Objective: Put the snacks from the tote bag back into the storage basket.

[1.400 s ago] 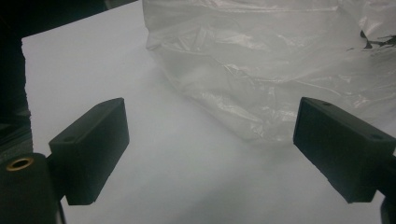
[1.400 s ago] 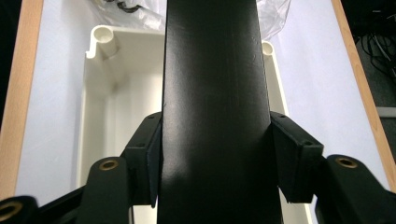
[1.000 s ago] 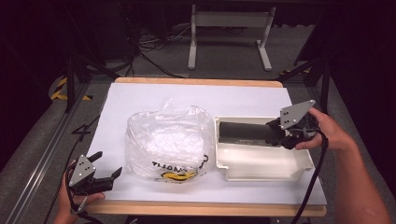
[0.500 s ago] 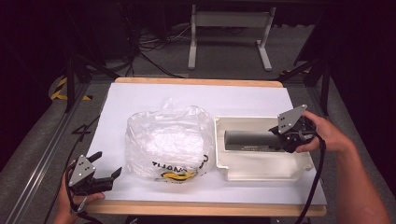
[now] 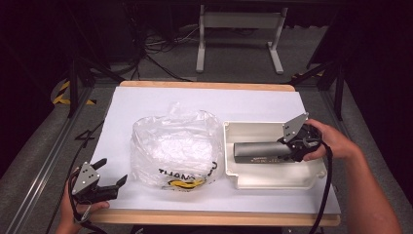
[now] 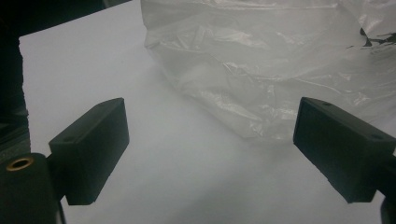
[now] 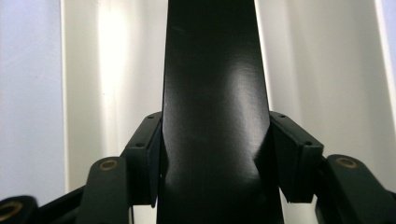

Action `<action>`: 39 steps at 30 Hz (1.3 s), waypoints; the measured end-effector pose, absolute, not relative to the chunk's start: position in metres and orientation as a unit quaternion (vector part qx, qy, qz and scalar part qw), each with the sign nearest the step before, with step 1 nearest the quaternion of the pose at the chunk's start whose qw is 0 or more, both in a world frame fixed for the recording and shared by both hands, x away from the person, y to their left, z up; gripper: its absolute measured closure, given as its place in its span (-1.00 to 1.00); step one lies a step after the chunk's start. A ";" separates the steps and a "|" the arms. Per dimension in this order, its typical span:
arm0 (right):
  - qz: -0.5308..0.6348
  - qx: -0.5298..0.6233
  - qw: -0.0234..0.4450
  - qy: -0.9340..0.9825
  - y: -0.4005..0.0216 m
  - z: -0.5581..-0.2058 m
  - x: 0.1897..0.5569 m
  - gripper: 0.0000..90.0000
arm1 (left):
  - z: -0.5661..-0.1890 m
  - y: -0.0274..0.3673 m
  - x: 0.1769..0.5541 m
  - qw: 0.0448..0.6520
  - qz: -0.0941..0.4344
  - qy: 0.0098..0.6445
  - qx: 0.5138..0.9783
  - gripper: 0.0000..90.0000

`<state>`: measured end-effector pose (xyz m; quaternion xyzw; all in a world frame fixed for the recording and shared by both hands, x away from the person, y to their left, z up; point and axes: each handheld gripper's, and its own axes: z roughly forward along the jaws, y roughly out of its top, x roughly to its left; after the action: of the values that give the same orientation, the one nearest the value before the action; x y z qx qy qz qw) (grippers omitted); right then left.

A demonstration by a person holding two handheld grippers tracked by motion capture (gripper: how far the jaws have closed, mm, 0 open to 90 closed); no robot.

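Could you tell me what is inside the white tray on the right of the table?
A dark grey bar lies lengthwise in the white tray, clamped by the right gripper. The tray floor beneath it is hidden.

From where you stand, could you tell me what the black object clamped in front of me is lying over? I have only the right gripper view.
Observer: The right hand-held gripper holds one end of a dark bar, which lies inside a cream tray on the white table cover.
Operator: Thank you. Is anything beside that tray?
Observer: Yes, a crumpled clear plastic bag with yellow and black print sits on the tray's left, right against it.
Operator: And where is the other gripper, please?
Observer: The left hand-held gripper is at the near left corner of the table, its jaws wide apart, pointing toward the bag and holding nothing.
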<state>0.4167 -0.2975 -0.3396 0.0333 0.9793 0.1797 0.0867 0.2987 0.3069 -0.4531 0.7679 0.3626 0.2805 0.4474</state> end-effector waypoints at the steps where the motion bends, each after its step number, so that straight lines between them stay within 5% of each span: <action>1: 0.181 0.034 0.085 0.979 -0.298 -0.340 0.417 -0.05 | -0.453 0.307 0.299 0.448 0.280 0.362 0.768 -0.75; 39: 0.139 0.049 0.069 0.987 -0.308 -0.363 0.426 -0.06 | -0.454 0.306 0.300 0.445 0.281 0.362 0.770 -0.75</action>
<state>0.4258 -0.3077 -0.3631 0.0490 0.9866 0.1393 0.0691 0.2996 0.3060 -0.4541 0.7695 0.3617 0.2805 0.4453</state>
